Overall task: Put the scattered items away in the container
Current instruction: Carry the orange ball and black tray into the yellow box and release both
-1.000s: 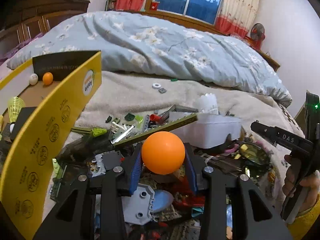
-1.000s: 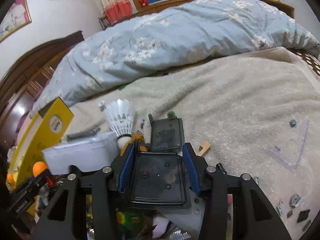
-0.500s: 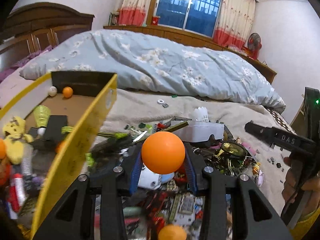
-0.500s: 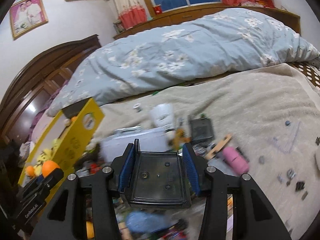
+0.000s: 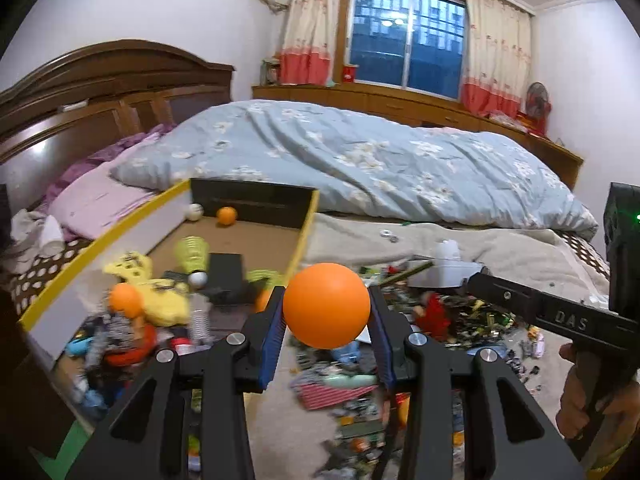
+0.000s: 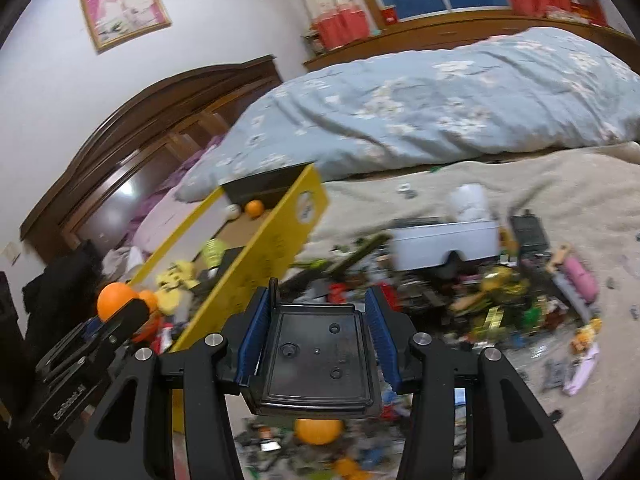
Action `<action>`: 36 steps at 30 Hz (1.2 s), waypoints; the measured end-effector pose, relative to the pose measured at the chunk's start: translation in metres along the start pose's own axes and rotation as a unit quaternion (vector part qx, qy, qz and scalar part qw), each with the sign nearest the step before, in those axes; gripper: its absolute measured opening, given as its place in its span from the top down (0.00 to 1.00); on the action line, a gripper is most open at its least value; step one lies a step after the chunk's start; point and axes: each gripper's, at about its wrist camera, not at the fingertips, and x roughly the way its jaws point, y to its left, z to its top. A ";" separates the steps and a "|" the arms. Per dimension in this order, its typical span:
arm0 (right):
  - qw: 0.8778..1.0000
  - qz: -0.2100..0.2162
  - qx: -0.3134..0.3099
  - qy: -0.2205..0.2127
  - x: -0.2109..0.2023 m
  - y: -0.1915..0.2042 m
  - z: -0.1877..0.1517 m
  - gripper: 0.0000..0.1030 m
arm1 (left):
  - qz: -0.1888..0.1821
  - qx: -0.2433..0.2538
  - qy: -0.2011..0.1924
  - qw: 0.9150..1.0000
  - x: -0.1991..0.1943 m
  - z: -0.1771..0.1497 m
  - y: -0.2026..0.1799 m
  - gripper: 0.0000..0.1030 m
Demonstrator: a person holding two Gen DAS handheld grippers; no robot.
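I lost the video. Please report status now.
Left hand-held gripper holds orange ball. Right holds black tray. Yellow box ahead-left, nothing blocking.

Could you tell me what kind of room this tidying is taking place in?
Almost certainly a home bedroom: a bed with a dark wooden headboard and a blue floral duvet, a curtained window, and a framed portrait on the wall.

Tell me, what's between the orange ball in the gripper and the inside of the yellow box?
Just the yellow cardboard box's near side wall; the round orange plastic ball, clamped in the left gripper, hangs above its edge, seen from the left wrist.
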 end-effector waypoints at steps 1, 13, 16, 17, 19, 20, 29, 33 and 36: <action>1.000 0.007 -0.003 0.002 0.002 0.006 -0.001 0.53 | 0.004 -0.002 0.000 1.000 -0.002 0.000 0.005 0.63; 0.994 0.078 -0.057 0.059 0.065 0.098 -0.007 0.53 | 0.098 -0.053 0.007 0.994 0.005 -0.011 0.119 0.63; 0.990 0.090 -0.078 0.070 0.084 0.124 -0.009 0.53 | 0.118 -0.067 0.019 0.991 0.016 -0.014 0.149 0.63; 0.989 0.094 -0.085 0.072 0.092 0.134 -0.008 0.53 | 0.123 -0.071 0.022 0.990 0.019 -0.015 0.158 0.63; 0.988 0.103 -0.091 0.076 0.105 0.148 -0.007 0.53 | 0.130 -0.079 0.026 0.988 0.027 -0.015 0.174 0.63; 0.986 0.108 -0.095 0.078 0.114 0.156 -0.007 0.53 | 0.135 -0.083 0.029 0.987 0.031 -0.015 0.182 0.63; 0.982 0.105 -0.120 0.101 0.160 0.201 -0.008 0.49 | 0.136 -0.096 0.043 0.985 0.044 -0.015 0.213 0.45; 0.982 0.102 -0.130 0.093 0.152 0.203 -0.009 0.35 | 0.135 -0.110 0.038 0.984 0.041 -0.017 0.217 0.34; 0.982 0.109 -0.128 0.086 0.136 0.194 -0.010 0.35 | 0.123 -0.116 0.036 0.985 0.038 -0.020 0.214 0.34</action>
